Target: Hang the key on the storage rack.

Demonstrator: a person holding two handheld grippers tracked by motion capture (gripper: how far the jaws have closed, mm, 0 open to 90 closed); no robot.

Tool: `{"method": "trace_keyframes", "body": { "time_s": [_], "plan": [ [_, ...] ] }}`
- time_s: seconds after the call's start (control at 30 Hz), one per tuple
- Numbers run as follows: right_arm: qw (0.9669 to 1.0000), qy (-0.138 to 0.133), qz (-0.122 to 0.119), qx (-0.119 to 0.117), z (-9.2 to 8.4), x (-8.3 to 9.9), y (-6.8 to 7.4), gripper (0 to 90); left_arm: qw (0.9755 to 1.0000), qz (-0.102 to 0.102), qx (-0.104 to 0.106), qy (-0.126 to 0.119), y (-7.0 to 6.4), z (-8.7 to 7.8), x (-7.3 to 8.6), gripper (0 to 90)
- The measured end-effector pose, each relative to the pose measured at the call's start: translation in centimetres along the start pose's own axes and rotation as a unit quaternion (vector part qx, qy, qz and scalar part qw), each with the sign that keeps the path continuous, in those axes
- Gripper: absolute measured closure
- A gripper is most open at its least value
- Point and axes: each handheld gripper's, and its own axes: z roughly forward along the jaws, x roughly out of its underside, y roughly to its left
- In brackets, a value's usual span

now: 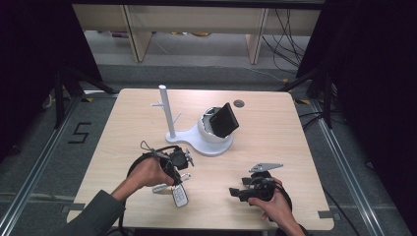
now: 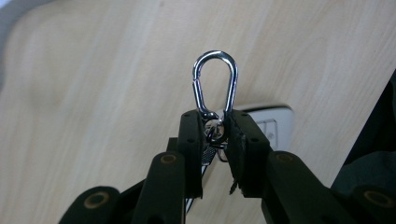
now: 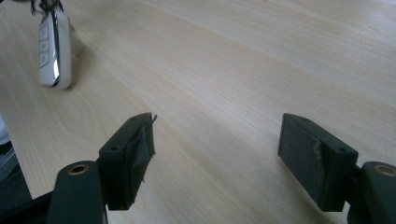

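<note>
Left gripper view: the left claw (image 2: 216,140) is seen clamped on the swivel end of a chrome carabiner (image 2: 215,81), whose closed loop stands out beyond the fingertips. The long axis of the carabiner is carried in line with the jaws, its rounded end pointing away from the hand; this is judged to be a hold chosen so that the free loop can be presented to a peg. A key ring and short strap are gathered between the pads, and a white key fob (image 2: 271,123) is glimpsed just behind the jaws.

From the high view, the key fob (image 1: 180,195) is seen at the near left of the bench (image 1: 275,123), just below the left claw (image 1: 183,164), with its long axis running roughly toward the person; whether it rests on the wood or hangs just clear cannot be told.

Farther out, a white stand (image 1: 169,118) with an upright post and side pegs is placed mid-bench, a black box (image 1: 224,119) seated in its cup.

The right claw (image 3: 215,144) is held wide open over bare wood, nothing between its pads, apparently kept in reserve at the near right (image 1: 235,192).
</note>
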Motion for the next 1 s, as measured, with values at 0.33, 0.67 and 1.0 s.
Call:
{"method": "trace_keyframes", "body": {
  "time_s": [0.33, 0.67, 1.0],
  "plan": [
    [1.0000, 0.002, -0.004, 0.005, 0.0, 0.0, -0.1, 28.0, 0.9985, -0.040, -0.034, -0.013, 3.3, -5.2, 1.5, 75.1],
    [1.0000, 0.000, -0.002, -0.001, 0.1, 0.0, -0.3, 28.1, 0.9955, -0.077, -0.052, -0.018, 6.3, -8.8, 2.4, 75.1],
    [1.0000, -0.001, -0.002, -0.008, 0.1, 0.0, -0.4, 28.0, 0.9902, -0.114, -0.075, -0.027, 8.8, -11.5, 2.1, 75.1]
  ]
}}
